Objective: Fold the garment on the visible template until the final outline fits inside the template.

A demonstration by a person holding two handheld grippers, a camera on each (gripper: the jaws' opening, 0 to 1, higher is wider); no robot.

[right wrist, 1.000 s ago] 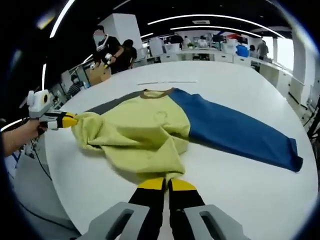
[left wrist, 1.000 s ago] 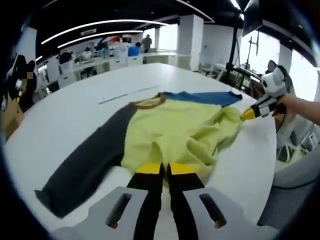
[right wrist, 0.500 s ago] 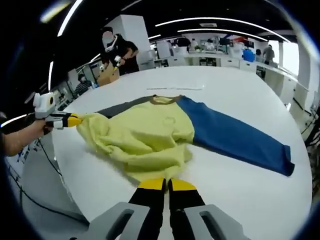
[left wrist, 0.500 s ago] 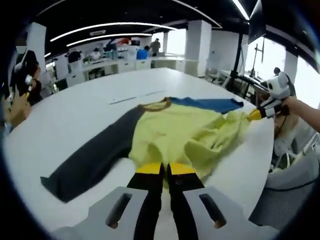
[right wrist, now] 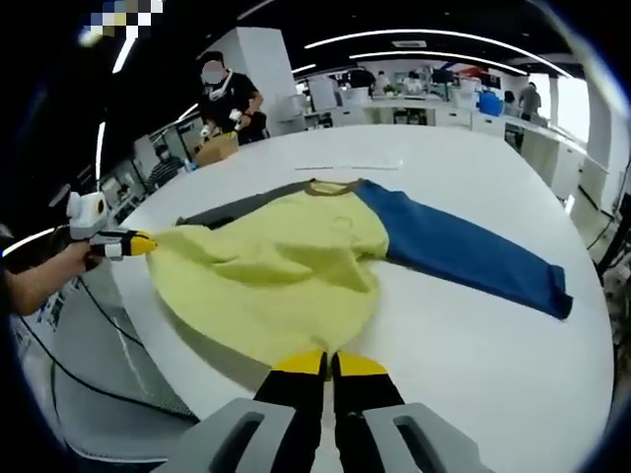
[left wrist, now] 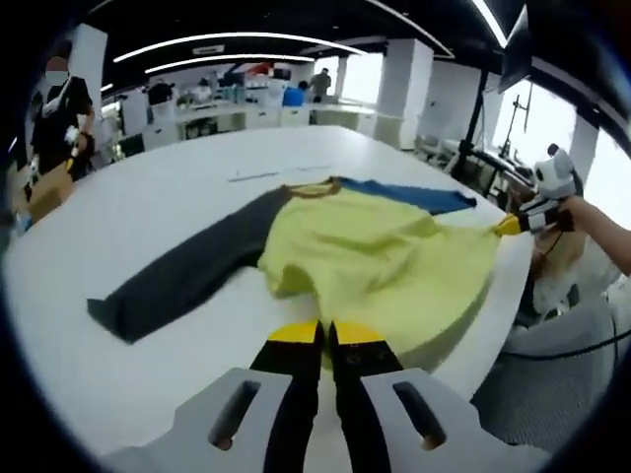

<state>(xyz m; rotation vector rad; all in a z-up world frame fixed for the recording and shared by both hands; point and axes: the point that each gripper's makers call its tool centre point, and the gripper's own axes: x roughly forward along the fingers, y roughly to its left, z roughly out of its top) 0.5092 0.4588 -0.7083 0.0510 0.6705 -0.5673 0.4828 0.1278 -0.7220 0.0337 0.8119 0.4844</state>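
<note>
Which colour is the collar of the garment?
Brown; the collar shows best in the right gripper view.

- The garment (left wrist: 380,261) lies spread on the table (left wrist: 148,212), one sleeve (left wrist: 182,281) stretching left in the left gripper view.
- The other sleeve (right wrist: 468,254) runs right in the right gripper view.
- The left gripper (left wrist: 326,337) and right gripper (right wrist: 329,367) each pinch a hem corner (at the table's near edge).

Open office: white pillars (left wrist: 412,94), curved ceiling lights (right wrist: 434,41)
</note>
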